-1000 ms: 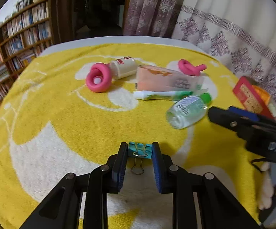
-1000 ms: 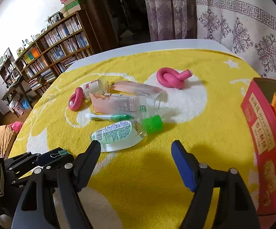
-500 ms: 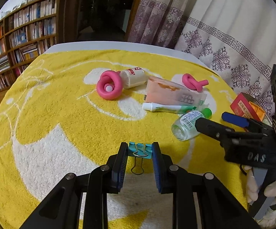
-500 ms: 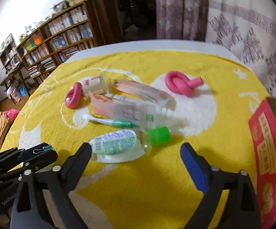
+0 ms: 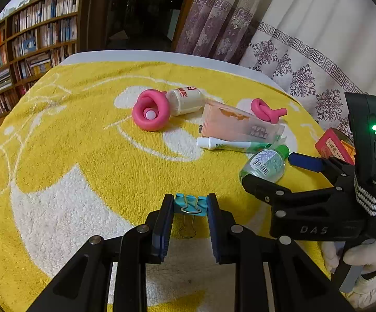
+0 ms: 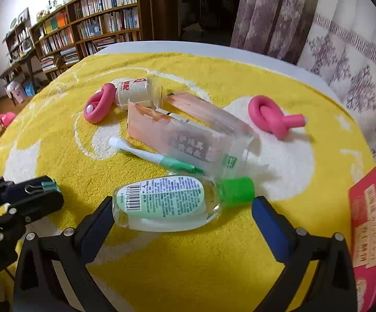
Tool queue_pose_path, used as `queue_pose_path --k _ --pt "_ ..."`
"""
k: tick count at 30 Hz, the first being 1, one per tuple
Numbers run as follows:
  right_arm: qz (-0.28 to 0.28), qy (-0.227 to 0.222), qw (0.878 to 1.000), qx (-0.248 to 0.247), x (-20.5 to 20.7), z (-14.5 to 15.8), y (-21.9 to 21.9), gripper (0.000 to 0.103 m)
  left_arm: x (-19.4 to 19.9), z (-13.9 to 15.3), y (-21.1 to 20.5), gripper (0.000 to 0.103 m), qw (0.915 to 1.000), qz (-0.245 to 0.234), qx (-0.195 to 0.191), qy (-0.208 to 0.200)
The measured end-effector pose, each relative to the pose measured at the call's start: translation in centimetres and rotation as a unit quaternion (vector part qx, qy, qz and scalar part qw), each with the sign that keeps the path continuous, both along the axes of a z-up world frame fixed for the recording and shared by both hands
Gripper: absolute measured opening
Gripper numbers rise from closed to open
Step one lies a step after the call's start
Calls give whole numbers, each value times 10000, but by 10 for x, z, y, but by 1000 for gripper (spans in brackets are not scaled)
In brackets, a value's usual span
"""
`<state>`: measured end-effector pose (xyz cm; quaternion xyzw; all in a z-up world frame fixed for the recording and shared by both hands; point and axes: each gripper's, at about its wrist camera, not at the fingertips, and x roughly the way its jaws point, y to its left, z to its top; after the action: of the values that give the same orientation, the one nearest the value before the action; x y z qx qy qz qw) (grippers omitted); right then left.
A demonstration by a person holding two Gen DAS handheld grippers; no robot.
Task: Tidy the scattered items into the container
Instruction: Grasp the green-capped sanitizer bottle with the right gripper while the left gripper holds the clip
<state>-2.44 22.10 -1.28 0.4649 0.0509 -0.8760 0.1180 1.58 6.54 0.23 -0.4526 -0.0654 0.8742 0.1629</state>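
The left gripper [image 5: 190, 209] is clamped on a blue binder clip [image 5: 190, 205], its wire handle hanging down between the fingers, low over the yellow and white towel [image 5: 84, 171] that covers the table. Further out on the towel lies a pink ring [image 5: 150, 113] with a small white bottle [image 5: 186, 100] touching it. Next to the right comes a clear packet with orange print [image 6: 177, 132], and a white and green tube [image 6: 154, 157] lies along its near edge. A knotted pink tube [image 6: 272, 119] sits apart, toward the curtain side. The right gripper [image 6: 182, 208] is spread wide — its fingers stand on either side of a clear bottle with a green cap [image 6: 169, 202] lying on its side, one finger at the bottle's base, the other just beside the cap. At the far right edge stands the red container [image 6: 367, 223], something orange showing inside it.
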Motion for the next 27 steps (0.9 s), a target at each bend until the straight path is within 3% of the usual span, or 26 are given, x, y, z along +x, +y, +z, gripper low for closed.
queue_pose_path --k 2,3,5,7,8,9,10,14,16,17,18,20,24,27 --pt "67 -33 9999 -133 1 -2 0 96 0 0 1 26 10000 -11 -11 9" --pt "119 4 9998 -150 4 -1 -1 83 0 1 1 26 10000 -12 -24 16" --pt "93 96 9999 -3 7 1 -3 75 0 2 2 26 10000 -3 -34 29" --pt "160 77 9998 -124 9 2 -4 54 1 3 1 26 10000 11 -37 47" --pt "130 87 9998 -124 10 3 -2 37 1 3 2 26 10000 23 -48 60" --pt "118 62 9997 -220 11 4 1 28 2 4 1 26 10000 32 -52 64" --pt "111 39 9996 -273 11 4 3 27 2 4 1 26 10000 36 -56 67" --pt "-18 -184 9961 -864 8 4 18 27 5 7 4 26 9999 17 -83 103" --pt "-167 -392 9903 -1319 6 4 31 34 7 9 5 26 9999 4 -80 128" --pt "-233 -423 9885 -1432 6 5 34 47 7 9 5 26 9999 -2 -74 132" --pt "-368 -392 9881 -1438 7 8 37 70 8 9 5 26 9999 -7 -70 132" --pt "-482 -264 9888 -1384 10 13 37 85 7 9 5 26 9999 -18 -63 125" --pt "-559 -361 9884 -1365 2 13 28 85 6 9 4 26 9999 -15 -13 123" --pt "-704 -416 9912 -1037 -11 6 20 85 6 8 2 26 9999 -17 26 126"
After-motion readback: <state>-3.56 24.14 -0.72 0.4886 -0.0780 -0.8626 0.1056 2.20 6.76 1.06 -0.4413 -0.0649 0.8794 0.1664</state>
